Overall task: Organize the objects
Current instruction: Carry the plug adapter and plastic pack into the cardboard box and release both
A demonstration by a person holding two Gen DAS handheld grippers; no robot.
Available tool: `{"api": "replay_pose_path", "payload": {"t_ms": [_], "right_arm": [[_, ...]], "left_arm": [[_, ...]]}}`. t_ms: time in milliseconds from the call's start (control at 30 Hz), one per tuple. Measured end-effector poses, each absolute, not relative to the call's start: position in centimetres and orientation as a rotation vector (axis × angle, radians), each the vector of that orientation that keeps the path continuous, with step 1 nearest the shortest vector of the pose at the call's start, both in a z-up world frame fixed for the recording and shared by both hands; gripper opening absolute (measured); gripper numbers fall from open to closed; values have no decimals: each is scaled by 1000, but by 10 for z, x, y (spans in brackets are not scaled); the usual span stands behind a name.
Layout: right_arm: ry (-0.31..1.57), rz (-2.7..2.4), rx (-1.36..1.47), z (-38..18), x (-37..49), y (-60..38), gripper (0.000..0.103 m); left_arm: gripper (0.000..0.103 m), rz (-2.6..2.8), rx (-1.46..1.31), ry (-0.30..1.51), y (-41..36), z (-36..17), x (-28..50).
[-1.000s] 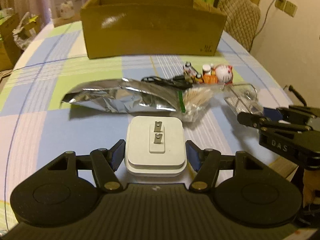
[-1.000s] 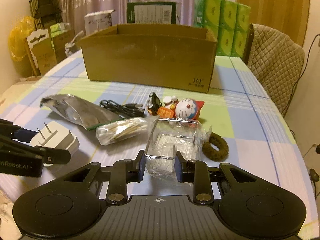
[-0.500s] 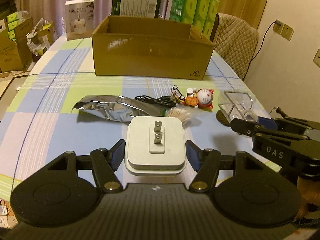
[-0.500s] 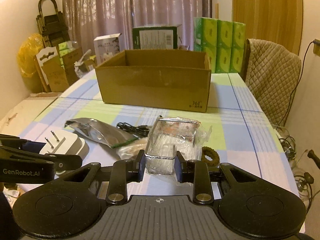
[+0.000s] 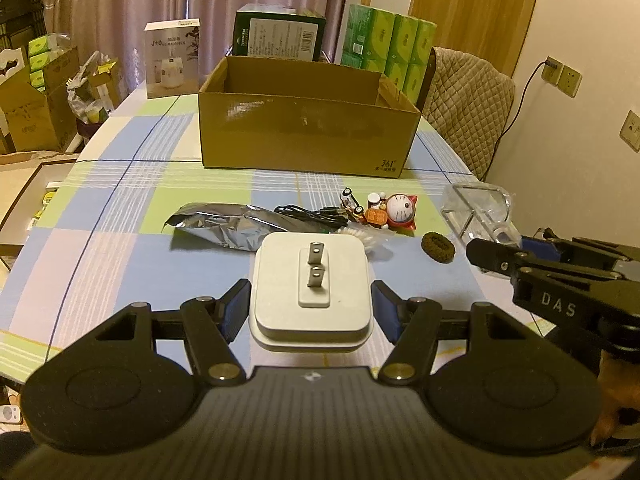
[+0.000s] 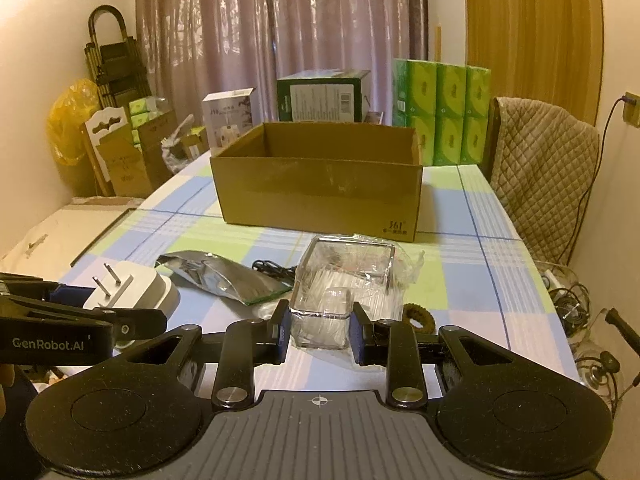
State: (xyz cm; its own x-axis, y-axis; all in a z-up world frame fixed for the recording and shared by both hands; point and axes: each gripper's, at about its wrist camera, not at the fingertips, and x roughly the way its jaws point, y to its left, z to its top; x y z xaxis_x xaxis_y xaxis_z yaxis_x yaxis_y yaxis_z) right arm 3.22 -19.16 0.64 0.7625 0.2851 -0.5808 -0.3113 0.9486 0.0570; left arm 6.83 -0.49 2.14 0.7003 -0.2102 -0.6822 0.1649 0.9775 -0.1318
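Note:
My left gripper (image 5: 311,306) is shut on a white plug adapter (image 5: 311,292), held above the table with its two prongs facing forward. The same white plug adapter (image 6: 136,290) appears at the left of the right wrist view. My right gripper (image 6: 319,326) is shut on a clear plastic box (image 6: 340,284) wrapped in crinkled film and also lifted; this clear plastic box (image 5: 476,212) shows at the right of the left wrist view. An open cardboard box (image 5: 308,120) stands at the back of the table, its inside looking empty in the right wrist view (image 6: 320,176).
On the checked tablecloth (image 5: 120,264) lie a silver foil bag (image 5: 220,226), a black cable (image 5: 316,214), a cat figurine (image 5: 400,210) with small items, a cotton swab pack and a brown hair tie (image 5: 438,246). A quilted chair (image 6: 540,184) stands right; boxes and tissue packs (image 5: 388,48) behind.
Both grippers have risen and pulled back from the table with their loads; the adapter and the clear box left the cloth, and more of the room and cardboard box shows.

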Motion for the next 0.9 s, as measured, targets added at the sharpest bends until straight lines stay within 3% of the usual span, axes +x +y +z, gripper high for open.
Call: {"api": "replay_pose_path", "payload": {"t_ms": [500, 900], "right_arm": [[626, 324, -48, 13, 44, -194, 26], [627, 373, -74, 44, 105, -198, 26]], "left_arm": [[60, -207, -51, 762, -6, 33, 84], [60, -227, -45, 746, -3, 71, 154]]}}
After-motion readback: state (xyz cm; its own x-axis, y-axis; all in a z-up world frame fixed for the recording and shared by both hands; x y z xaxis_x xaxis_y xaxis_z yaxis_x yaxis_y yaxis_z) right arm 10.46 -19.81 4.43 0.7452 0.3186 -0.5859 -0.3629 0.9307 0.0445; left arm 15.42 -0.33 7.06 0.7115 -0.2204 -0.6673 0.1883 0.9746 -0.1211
